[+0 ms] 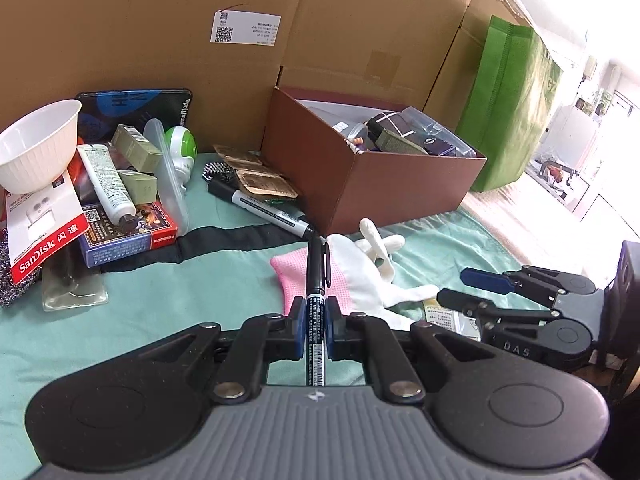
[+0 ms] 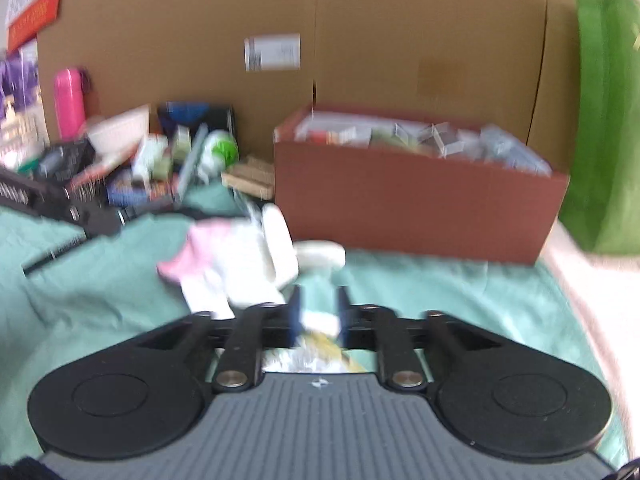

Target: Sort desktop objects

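Observation:
My left gripper is shut on a thin black pen, held above the green cloth and pointing toward the brown box, which holds several items. A pink and white glove lies under the pen tip. My right gripper shows blurred; its jaws stand a little apart around a small white packet on the cloth, just in front of the glove. It also shows at the right of the left wrist view. The brown box stands behind.
A clutter pile at the back left holds a white bowl, a tube, a SanDisk card pack, a card box and a black marker. Large cardboard boxes form the back wall. A green bag stands right.

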The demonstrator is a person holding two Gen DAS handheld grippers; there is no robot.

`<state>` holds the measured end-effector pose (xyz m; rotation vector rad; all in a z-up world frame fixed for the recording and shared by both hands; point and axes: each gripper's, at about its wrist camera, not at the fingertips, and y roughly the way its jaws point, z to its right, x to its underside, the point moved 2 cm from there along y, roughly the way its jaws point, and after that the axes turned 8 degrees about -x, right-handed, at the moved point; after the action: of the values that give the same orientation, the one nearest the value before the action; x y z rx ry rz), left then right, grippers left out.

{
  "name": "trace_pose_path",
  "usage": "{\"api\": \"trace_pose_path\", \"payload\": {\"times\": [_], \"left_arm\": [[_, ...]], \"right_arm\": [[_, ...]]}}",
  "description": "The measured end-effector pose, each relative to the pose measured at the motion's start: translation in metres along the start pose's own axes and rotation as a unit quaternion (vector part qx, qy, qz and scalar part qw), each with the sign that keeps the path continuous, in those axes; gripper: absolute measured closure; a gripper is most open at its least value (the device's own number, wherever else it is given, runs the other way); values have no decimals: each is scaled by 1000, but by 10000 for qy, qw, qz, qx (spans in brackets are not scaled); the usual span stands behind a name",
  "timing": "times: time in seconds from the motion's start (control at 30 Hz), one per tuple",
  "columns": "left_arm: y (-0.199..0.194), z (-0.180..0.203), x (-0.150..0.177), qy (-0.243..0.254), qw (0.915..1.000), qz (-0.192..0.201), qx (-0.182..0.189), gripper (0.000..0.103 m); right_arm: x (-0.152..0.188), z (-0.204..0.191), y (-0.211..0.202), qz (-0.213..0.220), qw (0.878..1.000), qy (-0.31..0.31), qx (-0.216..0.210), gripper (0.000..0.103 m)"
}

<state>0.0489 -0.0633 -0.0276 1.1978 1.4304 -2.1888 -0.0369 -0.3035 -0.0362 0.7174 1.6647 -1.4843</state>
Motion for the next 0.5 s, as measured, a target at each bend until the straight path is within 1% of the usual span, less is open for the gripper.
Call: {"api": "trace_pose_path", "payload": {"times": [0.13, 0.17, 0.23, 0.3, 0.33, 0.4, 0.47, 0.5], "left_arm": [[1, -1, 1, 15, 10000, -34, 2, 95], [2, 0, 2, 8, 10000, -55, 5, 95], [5, 2, 3, 11, 9999, -103, 15, 95], [7, 5, 5, 46, 9999, -142, 29, 95], [7, 6, 6, 71, 9999, -148, 36, 95], [7, 8, 6, 100, 9998, -153, 39, 95], [9, 9, 7, 75, 9998, -177, 36, 95], [10, 9, 6, 71, 9998, -189, 32, 95]], "right_arm": [[18, 4, -5, -193, 9995, 239, -9, 56], [24, 5, -6, -242, 9993, 298, -6, 54], [32, 9, -9, -240, 9987, 459, 25, 47], [37, 13, -11, -248, 9972, 704, 12, 33], [39, 14, -12, -269, 9968, 753, 19, 30], [41, 12, -15, -293, 9972, 689, 82, 29], [43, 11, -16, -315, 9973, 654, -59, 29], [43, 11, -15, -289, 9975, 641, -54, 38]]}}
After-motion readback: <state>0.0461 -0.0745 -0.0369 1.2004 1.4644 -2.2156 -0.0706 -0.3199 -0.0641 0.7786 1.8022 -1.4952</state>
